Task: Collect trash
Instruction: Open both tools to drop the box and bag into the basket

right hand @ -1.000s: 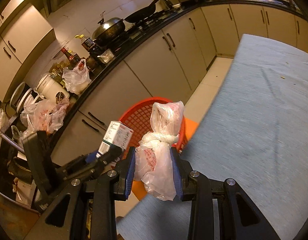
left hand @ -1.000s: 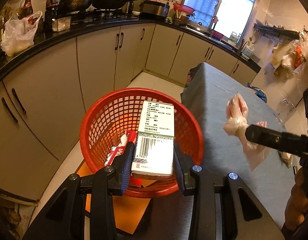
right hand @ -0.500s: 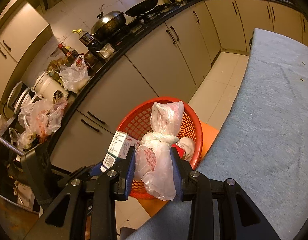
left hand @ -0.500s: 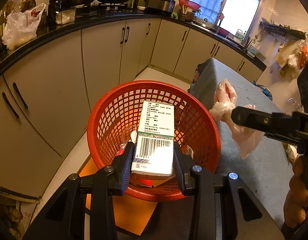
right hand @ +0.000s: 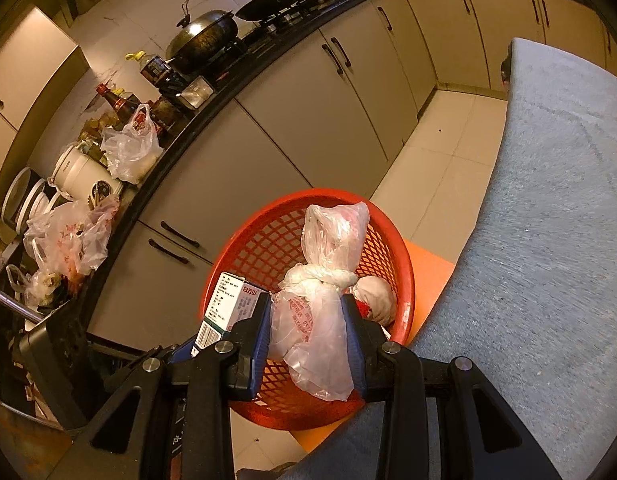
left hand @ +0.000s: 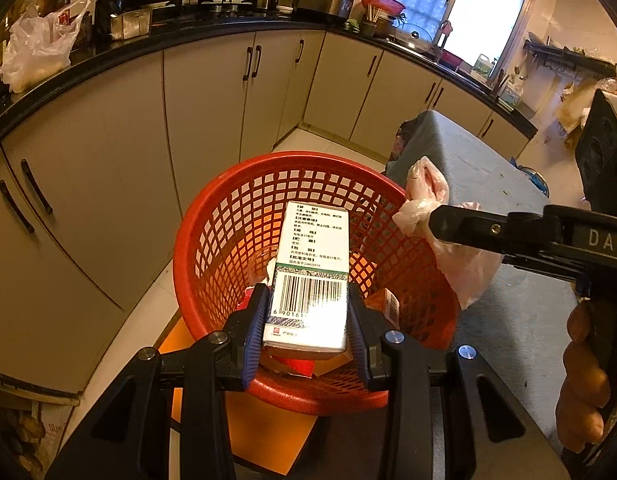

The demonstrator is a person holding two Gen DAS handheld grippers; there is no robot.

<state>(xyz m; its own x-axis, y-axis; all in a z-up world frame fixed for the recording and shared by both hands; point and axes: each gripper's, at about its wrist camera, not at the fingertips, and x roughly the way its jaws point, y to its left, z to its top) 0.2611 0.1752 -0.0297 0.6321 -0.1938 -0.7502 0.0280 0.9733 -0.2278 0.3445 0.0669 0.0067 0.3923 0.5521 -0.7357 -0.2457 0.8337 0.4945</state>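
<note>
I have two pieces of trash in grip: my left hand-held gripper [left hand: 307, 312] clamps one white barcoded carton [left hand: 313, 276], my right hand-held gripper [right hand: 307, 320] clamps one knotted clear plastic bag [right hand: 322, 292], both over the single red plastic lattice basket [left hand: 228, 216] beside the grey-covered tabletop [right hand: 548, 240].

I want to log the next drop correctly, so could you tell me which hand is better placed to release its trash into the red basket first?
Probably left: the left gripper holds the white box directly over the red basket, while the right gripper's knotted bag hangs at the rim.
</note>
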